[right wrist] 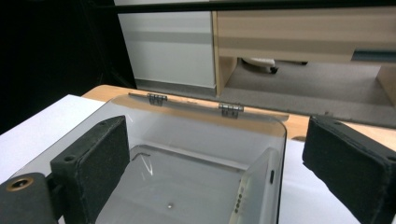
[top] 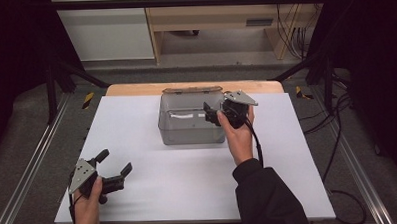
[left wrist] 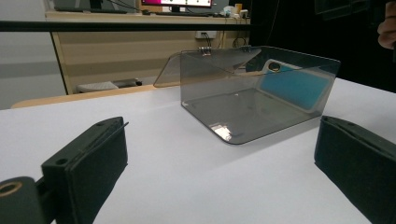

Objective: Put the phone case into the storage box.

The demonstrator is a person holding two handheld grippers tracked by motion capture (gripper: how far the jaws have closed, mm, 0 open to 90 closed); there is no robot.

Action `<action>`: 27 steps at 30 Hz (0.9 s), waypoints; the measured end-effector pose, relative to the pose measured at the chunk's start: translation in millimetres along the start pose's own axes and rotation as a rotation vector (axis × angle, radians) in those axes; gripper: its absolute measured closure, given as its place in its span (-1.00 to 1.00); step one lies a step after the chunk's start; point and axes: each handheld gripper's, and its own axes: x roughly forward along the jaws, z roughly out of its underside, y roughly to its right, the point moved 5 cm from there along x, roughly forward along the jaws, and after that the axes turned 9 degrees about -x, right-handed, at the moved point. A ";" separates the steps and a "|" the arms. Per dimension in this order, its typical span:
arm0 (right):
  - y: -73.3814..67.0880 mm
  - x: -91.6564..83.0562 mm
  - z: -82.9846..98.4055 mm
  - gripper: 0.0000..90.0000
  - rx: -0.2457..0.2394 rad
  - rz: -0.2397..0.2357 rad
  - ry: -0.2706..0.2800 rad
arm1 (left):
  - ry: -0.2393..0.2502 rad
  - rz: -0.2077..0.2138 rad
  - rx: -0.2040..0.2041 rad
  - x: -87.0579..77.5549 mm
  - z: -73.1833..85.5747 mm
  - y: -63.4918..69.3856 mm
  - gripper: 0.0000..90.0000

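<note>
A see-through grey plastic box (top: 191, 123) with its hinged lid (top: 191, 90) tipped open at the back sits on the white desk (top: 153, 168), near the far edge. Inside the box, a flat phone with a blue-green back (left wrist: 292, 84) leans on one wall. The right gripper (top: 217, 114) is held over the right end of the box. Its jaws are wide apart and hold nothing. The left gripper (top: 114, 166) is low over the near left part of the desk, well apart from the box. Its jaws are wide apart too and hold nothing.
</note>
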 end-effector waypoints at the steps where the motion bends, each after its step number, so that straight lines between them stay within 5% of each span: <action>1: -0.1 -0.6 -1.3 -0.85 -0.001 -0.004 0.006 | -0.001 0.000 0.000 -0.1 0.0 -0.1 -0.95; 19: 4.8 -17.9 -16.7 -0.87 -0.048 -0.001 0.120 | 0.006 0.008 -0.004 -4.3 -1.3 1.7 -0.95; 27: 13.4 -30.5 -21.3 -0.89 -0.062 -0.018 0.125 | 0.000 0.016 -0.002 -8.9 -1.5 2.9 -0.95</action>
